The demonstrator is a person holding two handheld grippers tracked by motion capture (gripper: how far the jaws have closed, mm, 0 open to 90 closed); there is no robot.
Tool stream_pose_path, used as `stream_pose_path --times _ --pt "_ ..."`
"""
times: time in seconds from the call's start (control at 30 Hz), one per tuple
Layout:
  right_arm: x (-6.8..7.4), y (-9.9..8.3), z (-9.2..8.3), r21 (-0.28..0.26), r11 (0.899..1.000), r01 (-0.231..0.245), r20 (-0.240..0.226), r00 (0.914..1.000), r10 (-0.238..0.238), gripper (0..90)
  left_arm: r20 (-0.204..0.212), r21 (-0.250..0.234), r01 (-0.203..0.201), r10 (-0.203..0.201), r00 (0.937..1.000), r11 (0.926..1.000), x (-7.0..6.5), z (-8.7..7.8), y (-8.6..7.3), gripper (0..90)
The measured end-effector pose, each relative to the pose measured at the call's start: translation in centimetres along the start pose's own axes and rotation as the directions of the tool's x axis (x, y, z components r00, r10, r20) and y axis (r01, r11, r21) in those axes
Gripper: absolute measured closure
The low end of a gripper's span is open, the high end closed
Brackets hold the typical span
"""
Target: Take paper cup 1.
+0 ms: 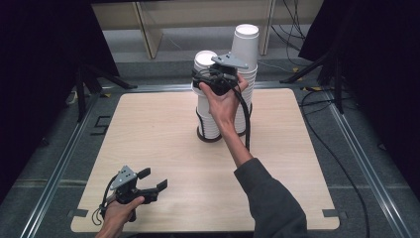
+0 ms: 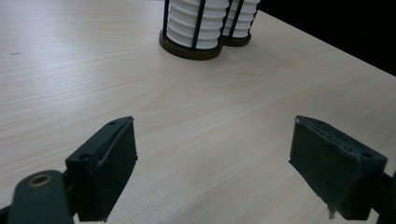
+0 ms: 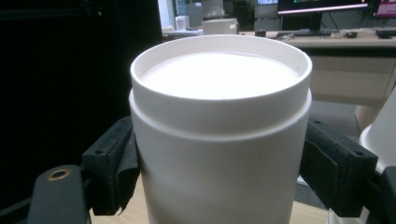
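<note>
Two stacks of upturned white paper cups stand in black wire holders at the far middle of the wooden table: a shorter stack and a taller one behind it to the right. My right gripper is at the top of the shorter stack. In the right gripper view its jaws flank the top cup, spread wide, with the pads close against both sides. My left gripper hovers low over the near left of the table, open with nothing in it. The left gripper view has both holders' bases far ahead.
Metal rails run along the table's left and right sides. Cables lie on the floor to the right. A wooden frame stands behind the table. Bare tabletop stretches between the left gripper and the stacks.
</note>
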State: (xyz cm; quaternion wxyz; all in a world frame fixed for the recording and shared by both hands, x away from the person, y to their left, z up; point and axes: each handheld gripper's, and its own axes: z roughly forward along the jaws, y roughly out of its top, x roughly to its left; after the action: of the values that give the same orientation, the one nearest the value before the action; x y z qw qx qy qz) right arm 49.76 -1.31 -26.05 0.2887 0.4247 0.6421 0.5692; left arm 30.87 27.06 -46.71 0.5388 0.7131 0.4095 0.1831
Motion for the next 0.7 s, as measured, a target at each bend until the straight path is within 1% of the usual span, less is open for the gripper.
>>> stream_pose_path --times 0.03,0.07,0.1,0.13,0.17,0.2,0.23,0.27,0.33,0.43,0.53,0.57,0.6,0.63,0.67,0.7 --pt "0.0 0.5 -0.2 -0.016 1.000 0.013 -0.007 0.9999 -0.013 20.3 -0.006 0.009 -0.014 0.014 0.9999 0.9999 0.0 -0.1 0.1 14.3" --pt "0.2 0.8 -0.5 -0.020 1.000 0.004 -0.014 0.9999 -0.005 20.3 -0.002 0.006 -0.016 0.016 0.9999 0.9998 0.1 0.0 0.1 14.3" --pt "0.2 1.3 -0.7 -0.034 0.999 0.019 -0.017 0.9997 -0.019 20.3 0.001 0.000 0.006 -0.006 1.0000 1.0000 0.0 0.0 0.0 14.3" --pt "0.3 1.6 -1.0 -0.038 0.999 0.013 -0.021 0.9997 -0.013 20.3 0.001 0.000 0.011 -0.011 0.9999 0.9999 -0.1 0.0 0.0 14.3" --pt "0.3 1.9 -1.1 -0.045 0.999 0.022 -0.025 0.9994 -0.023 20.3 0.000 0.003 0.024 -0.024 0.9997 0.9997 -0.1 0.0 -0.1 14.3" --pt "0.4 2.2 -1.4 -0.050 0.998 0.032 -0.032 0.9989 -0.034 20.3 0.000 0.003 0.025 -0.025 0.9997 0.9997 -0.1 0.0 -0.1 14.3" --pt "0.5 2.4 -1.7 -0.049 0.998 0.029 -0.035 0.9989 -0.031 20.3 0.001 0.003 0.023 -0.023 0.9997 0.9997 -0.1 0.1 -0.1 14.3" --pt "0.6 2.7 -2.2 -0.059 0.997 0.044 -0.048 0.9978 -0.046 20.3 -0.008 0.017 -0.002 0.002 1.0000 0.9998 -0.1 0.0 0.0 14.3" --pt "0.7 2.7 -2.4 -0.061 0.997 0.042 -0.055 0.9975 -0.046 20.3 -0.008 0.018 -0.001 0.001 1.0000 0.9998 -0.1 0.0 0.0 14.3" --pt "0.8 2.9 -3.1 -0.060 0.998 0.033 -0.084 0.9958 -0.038 20.3 -0.008 0.013 0.005 -0.005 1.0000 0.9999 -0.1 0.0 0.0 14.3" --pt "1.0 2.7 -3.8 -0.053 0.998 0.036 -0.118 0.9921 -0.042 20.3 -0.009 0.012 0.008 -0.007 0.9999 0.9999 -0.1 0.0 0.0 14.3" --pt "1.1 2.5 -4.1 -0.056 0.998 0.029 -0.141 0.9894 -0.036 20.3 -0.010 0.016 0.002 -0.002 0.9999 0.9999 -0.1 0.0 0.0 14.3" --pt "1.2 2.4 -4.5 -0.045 0.999 0.020 -0.154 0.9877 -0.027 20.3 -0.010 0.015 -0.001 0.002 0.9999 0.9999 0.0 0.0 0.0 14.3" --pt "1.3 2.1 -4.7 -0.051 0.998 0.038 -0.168 0.9847 -0.047 20.3 -0.010 0.015 -0.002 0.002 0.9999 0.9999 0.0 0.0 0.0 14.3" --pt "1.4 2.0 -4.9 -0.049 0.998 0.035 -0.178 0.9831 -0.043 20.3 -0.011 0.015 0.000 0.000 0.9999 0.9999 -0.1 0.0 0.0 14.3" --pt "1.5 1.7 -5.3 -0.039 0.999 0.023 -0.197 0.9798 -0.031 20.3 -0.012 0.015 0.002 -0.002 0.9999 0.9999 -0.1 0.0 0.0 14.3"
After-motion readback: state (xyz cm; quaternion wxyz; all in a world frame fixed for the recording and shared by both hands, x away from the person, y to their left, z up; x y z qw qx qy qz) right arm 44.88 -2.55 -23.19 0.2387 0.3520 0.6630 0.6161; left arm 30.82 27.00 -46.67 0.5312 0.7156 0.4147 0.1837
